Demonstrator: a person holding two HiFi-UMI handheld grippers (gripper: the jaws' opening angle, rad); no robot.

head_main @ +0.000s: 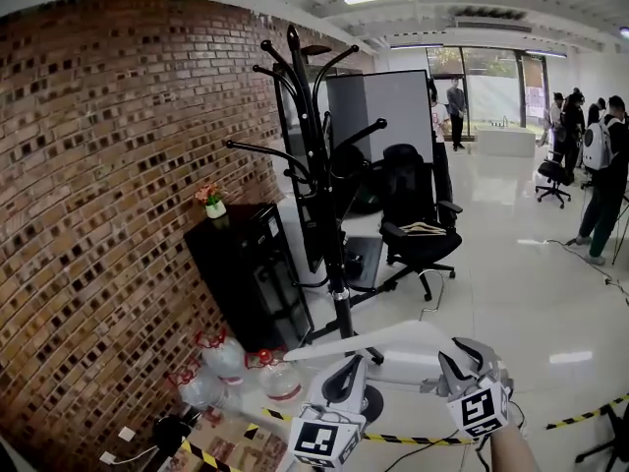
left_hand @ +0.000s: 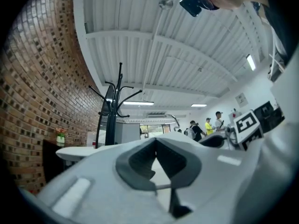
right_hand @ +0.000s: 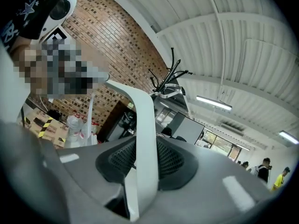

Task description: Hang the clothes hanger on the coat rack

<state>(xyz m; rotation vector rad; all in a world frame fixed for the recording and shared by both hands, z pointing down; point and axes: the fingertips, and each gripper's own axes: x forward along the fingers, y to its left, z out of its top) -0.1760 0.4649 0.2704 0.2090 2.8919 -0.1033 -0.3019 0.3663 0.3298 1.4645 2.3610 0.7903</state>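
Note:
The black coat rack (head_main: 324, 165) stands by the brick wall, its curved arms spread at the top. It also shows in the left gripper view (left_hand: 111, 111) and the right gripper view (right_hand: 170, 73). A white clothes hanger (head_main: 383, 340) lies level between both grippers, low in the head view and short of the rack. Its metal hook (head_main: 430, 308) points up. My left gripper (head_main: 342, 386) is shut on the hanger (left_hand: 74, 152) near its left half. My right gripper (head_main: 462, 372) is shut on the hanger's white arm (right_hand: 142, 139), which runs between the pads.
A black cabinet (head_main: 246, 273) with a small flower pot (head_main: 213, 203) stands against the brick wall (head_main: 98, 214). A black office chair (head_main: 418, 224) sits behind the rack. Water jugs (head_main: 226, 357) rest on the floor. Yellow-black tape (head_main: 580, 416) crosses the floor. People (head_main: 604, 165) stand far right.

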